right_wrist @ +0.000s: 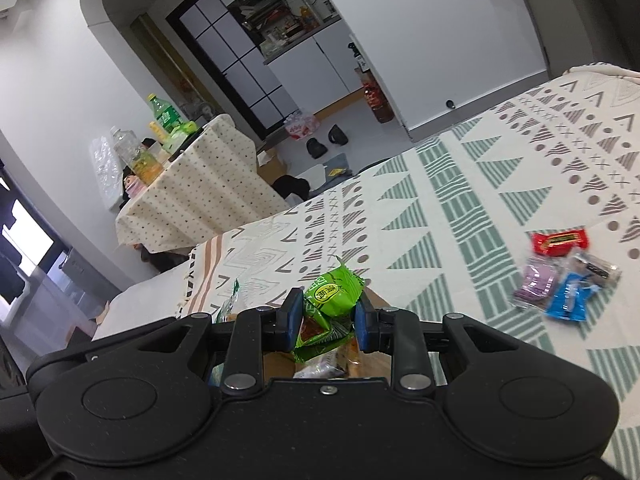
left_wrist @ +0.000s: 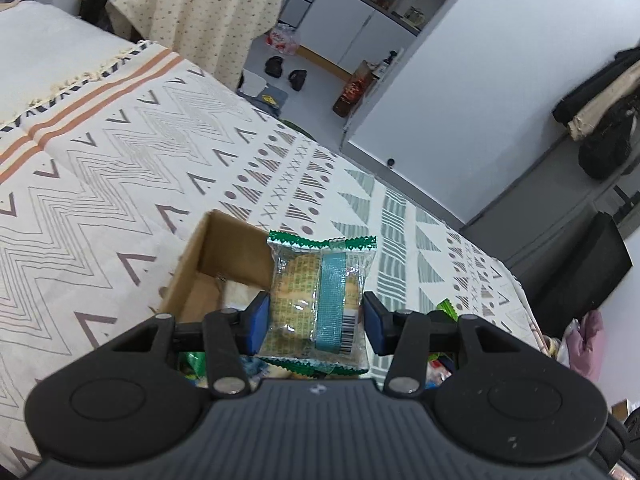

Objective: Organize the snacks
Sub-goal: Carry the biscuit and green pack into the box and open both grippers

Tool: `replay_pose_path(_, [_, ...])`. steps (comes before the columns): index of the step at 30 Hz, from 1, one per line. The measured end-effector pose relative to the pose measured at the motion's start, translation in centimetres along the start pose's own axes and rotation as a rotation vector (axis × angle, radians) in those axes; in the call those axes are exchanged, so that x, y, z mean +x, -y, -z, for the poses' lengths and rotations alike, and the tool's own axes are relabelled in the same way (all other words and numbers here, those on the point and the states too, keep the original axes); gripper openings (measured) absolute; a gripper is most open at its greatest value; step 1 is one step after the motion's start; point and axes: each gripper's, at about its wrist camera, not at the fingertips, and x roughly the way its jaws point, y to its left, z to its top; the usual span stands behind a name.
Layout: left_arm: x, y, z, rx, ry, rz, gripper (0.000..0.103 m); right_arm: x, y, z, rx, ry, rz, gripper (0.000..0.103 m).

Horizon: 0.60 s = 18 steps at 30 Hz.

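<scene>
Left gripper (left_wrist: 316,322): jaws closed part-way onto a clear snack packet (left_wrist: 318,300) with green serrated end seals, a teal stripe and pale biscuits inside; blue pads press both its sides. Packet is held above the open cardboard box (left_wrist: 208,264), which sits on the patterned cloth (left_wrist: 120,160); more wrappers are dimly seen inside the box and under the gripper.

Right gripper (right_wrist: 326,320): jaws closed part-way onto a bright green snack packet (right_wrist: 334,294) with a yellow-green round label, gripped at both sides. Brown cardboard and further wrappers show just beneath it.

Loose on the cloth, well apart to the right in the right wrist view: a red packet (right_wrist: 560,241), a purple packet (right_wrist: 534,282), a blue packet (right_wrist: 568,298) and a dark clear-wrapped packet (right_wrist: 596,268), clustered together
</scene>
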Motion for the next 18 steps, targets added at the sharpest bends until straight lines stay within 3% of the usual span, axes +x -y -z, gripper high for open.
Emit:
replay_pose_path(13, [2.7,-3.0,-2.2,-0.072,-0.009,-0.066,0.048,4.9,-1.0,0.0,0.003,-0.072,-0.045,0.027])
replay_pose_path(16, [3.5,-3.2,-2.2,-0.078,-0.024,-0.077,0.048,5.4,-1.1,0.0,0.012,-0.093,-0.037,0.04])
replay_pose_path(17, [3.7,-3.3,-2.1,-0.08,-0.029,-0.083,0.048,5.4,-0.9,0.0,0.015,-0.09,-0.03,0.052])
replay_pose_path(18, [3.9,-3.3,-2.1,-0.079,-0.033,-0.09,0.048,5.3,-0.6,0.0,0.022,-0.084,-0.026,0.056])
